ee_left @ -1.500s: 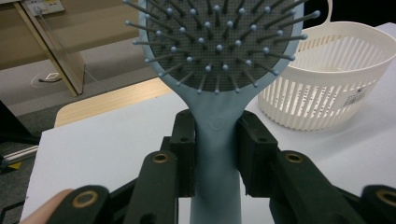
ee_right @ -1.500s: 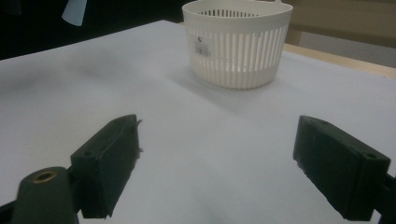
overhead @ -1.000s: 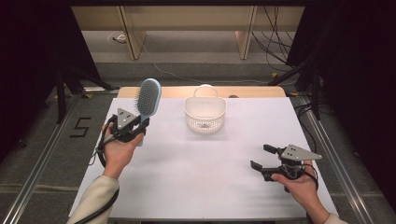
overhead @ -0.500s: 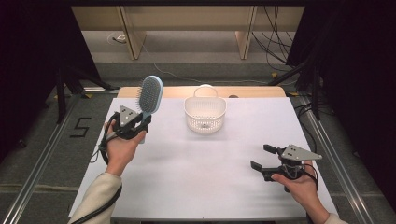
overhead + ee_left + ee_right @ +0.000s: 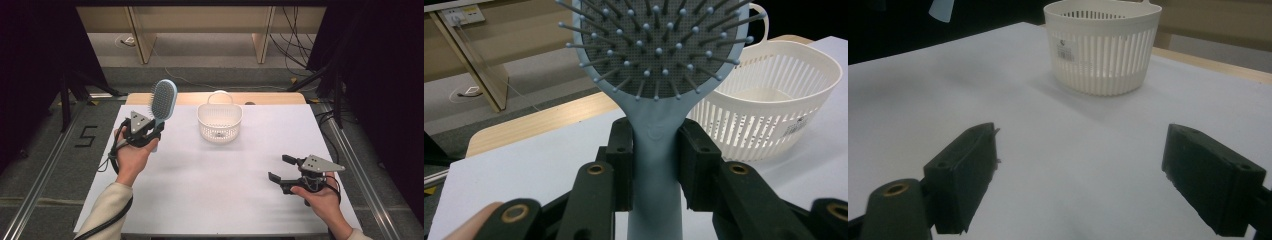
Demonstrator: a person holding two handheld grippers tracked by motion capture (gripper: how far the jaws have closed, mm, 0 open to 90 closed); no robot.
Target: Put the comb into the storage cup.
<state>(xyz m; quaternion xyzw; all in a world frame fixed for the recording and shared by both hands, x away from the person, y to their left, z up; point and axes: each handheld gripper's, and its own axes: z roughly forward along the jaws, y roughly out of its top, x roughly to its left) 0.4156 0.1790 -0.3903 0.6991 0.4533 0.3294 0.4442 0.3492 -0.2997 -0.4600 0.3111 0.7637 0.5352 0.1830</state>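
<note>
My left gripper (image 5: 150,131) has barely shifted since the earlier frame, still clamped on the pale blue plastic hairbrush (image 5: 163,100), held upright. My right gripper (image 5: 282,168) rests low over the white table (image 5: 210,200), jaws wide apart and empty.

hairbrush (image 5: 163,99) left of basket (image 5: 219,121) | basket on table (image 5: 200,190), far centre

Two black hand-held grippers, cream sleeves

Left gripper (image 5: 150,131) and right gripper (image 5: 280,168) each carry a grey three-cornered plate, brass-ringed screws on blocky black jaws, and a trailing black cable.
</note>
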